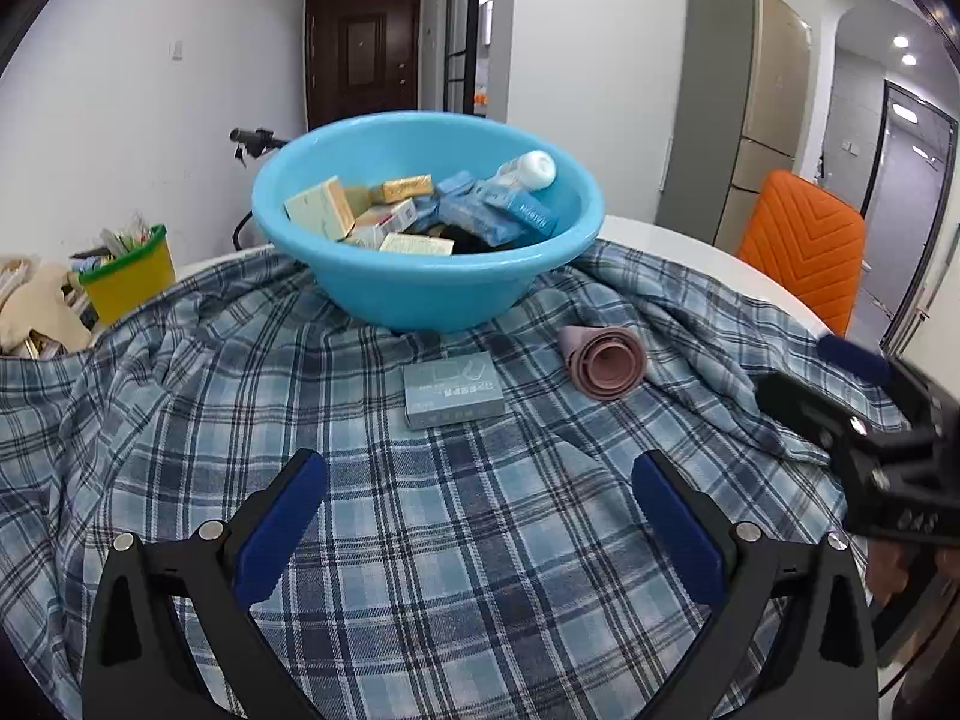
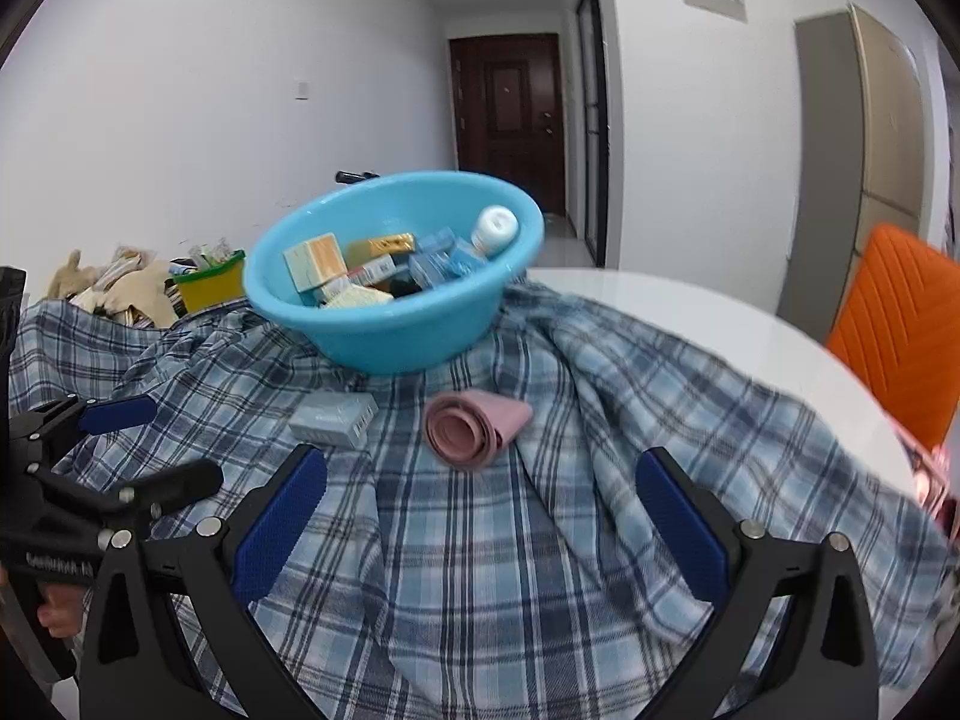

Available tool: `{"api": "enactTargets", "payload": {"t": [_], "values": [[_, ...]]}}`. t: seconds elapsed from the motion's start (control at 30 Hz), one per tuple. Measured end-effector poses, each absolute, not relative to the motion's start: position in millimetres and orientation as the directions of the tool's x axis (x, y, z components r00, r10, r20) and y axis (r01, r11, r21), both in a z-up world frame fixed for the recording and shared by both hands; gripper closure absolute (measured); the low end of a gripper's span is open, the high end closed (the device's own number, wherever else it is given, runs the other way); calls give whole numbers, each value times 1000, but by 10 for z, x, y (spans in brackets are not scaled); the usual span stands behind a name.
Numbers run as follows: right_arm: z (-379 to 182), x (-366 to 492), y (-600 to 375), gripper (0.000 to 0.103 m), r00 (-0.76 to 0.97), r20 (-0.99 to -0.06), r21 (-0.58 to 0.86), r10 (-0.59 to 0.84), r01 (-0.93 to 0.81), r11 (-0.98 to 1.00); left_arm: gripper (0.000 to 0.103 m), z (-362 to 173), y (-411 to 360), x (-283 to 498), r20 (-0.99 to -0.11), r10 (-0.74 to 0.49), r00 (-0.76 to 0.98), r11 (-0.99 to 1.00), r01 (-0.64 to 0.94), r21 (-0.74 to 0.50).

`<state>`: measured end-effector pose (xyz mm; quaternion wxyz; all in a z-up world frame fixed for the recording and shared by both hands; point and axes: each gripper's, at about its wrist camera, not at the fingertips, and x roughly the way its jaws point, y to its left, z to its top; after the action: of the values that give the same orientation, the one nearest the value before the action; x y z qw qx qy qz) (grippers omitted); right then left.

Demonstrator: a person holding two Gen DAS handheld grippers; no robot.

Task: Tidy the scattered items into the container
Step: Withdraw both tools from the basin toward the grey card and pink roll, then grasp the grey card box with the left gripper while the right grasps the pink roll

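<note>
Left wrist view has the blue basin [image 1: 420,294] dead centre, sitting on a rumpled blue plaid cloth [image 1: 420,570] that covers most of a white round table [image 1: 690,246]. It's already pretty full: I count one white bottle [image 1: 531,171] leaning on the far wall, one gold packet [image 1: 401,189], and a jumble of small boxes, some cream, some blue, too piled up for an exact number. Two things are out on the cloth, just in front of the basin: one grey box [image 1: 453,397] lying flat and, to its right, one pink roll [image 1: 603,360] on its side, open end toward us, the two near but not touching. Left gripper [image 1: 480,474] has both blue pads spread wide, holding nothing, with the grey box straight ahead of it. Right gripper [image 2: 480,468] is just as wide and empty, pointed more at the pink roll. Off the table there's one orange chair [image 1: 804,246] and one yellow bin [image 1: 129,279] stuffed with bits.
</note>
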<state>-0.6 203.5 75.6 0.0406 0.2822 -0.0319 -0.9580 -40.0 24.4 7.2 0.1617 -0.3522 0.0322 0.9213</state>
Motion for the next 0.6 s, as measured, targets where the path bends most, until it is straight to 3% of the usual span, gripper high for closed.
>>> {"api": "enactTargets", "payload": {"t": [0.13,0.4,0.6], "values": [[668,-52,2090,0,-810,-577,101,-104,56,-993,0,-5,243,-616,-698,277,-660,-947,-309,-83],[706,-35,2218,0,-822,-566,72,-60,23,-997,0,-320,297,-1167,-795,309,-522,-944,-269,-190],[600,-80,2381,0,-810,-585,103,-40,-26,-994,0,-483,388,-1535,-835,243,-494,-961,-243,-135]]}}
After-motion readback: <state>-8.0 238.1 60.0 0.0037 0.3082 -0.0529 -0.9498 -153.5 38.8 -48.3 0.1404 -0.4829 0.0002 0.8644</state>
